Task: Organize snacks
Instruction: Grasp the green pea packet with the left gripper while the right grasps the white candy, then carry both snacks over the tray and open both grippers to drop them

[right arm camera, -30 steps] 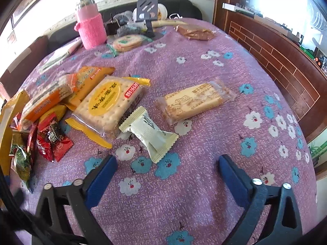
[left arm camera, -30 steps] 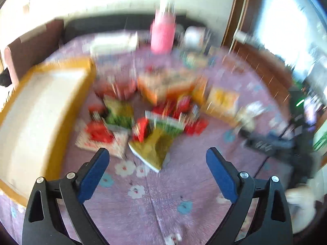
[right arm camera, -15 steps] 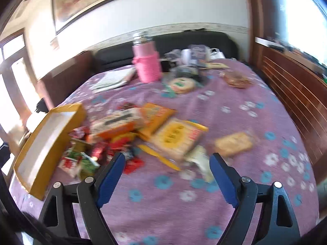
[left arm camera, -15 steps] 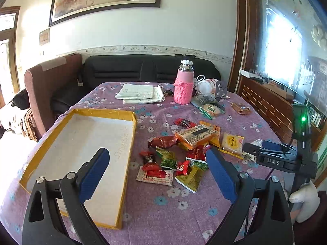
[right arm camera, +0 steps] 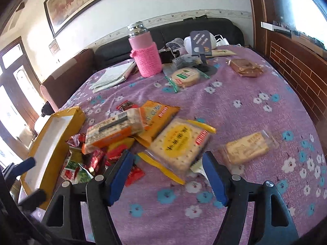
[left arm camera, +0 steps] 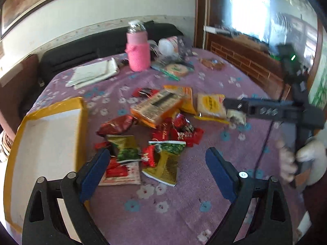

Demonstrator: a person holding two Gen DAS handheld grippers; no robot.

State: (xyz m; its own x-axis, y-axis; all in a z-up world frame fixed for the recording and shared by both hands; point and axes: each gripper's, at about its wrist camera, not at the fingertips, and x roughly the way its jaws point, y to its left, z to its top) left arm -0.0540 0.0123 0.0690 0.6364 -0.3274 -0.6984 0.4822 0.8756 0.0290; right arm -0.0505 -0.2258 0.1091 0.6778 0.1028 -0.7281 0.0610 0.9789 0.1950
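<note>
Snack packets lie in a heap on the purple flowered cloth (left arm camera: 184, 204). A yellow-rimmed shallow box (left arm camera: 47, 143) with a white floor sits at the left. My left gripper (left arm camera: 157, 171) is open and empty, low over the green-gold sachet (left arm camera: 165, 163) and red candies (left arm camera: 179, 130). My right gripper (right arm camera: 167, 173) is open and empty, its jaws on either side of the near edge of the yellow cracker pack (right arm camera: 179, 143). An orange biscuit box (right arm camera: 114, 130), an orange packet (right arm camera: 157, 116) and a clear biscuit pack (right arm camera: 247, 147) lie nearby. The right gripper also shows in the left wrist view (left arm camera: 231, 106).
A pink-sleeved flask (right arm camera: 145, 55) stands at the back, with folded papers (right arm camera: 114, 75), a round cracker bag (right arm camera: 184, 75), a brown pastry bag (right arm camera: 245, 67) and a phone stand (right arm camera: 200, 47). A dark sofa and a brick-patterned wall border the table.
Both grippers have dropped from a raised, pulled-back view to close over the snacks. The right one has come down at the yellow cracker pack; the left over the sachets.
</note>
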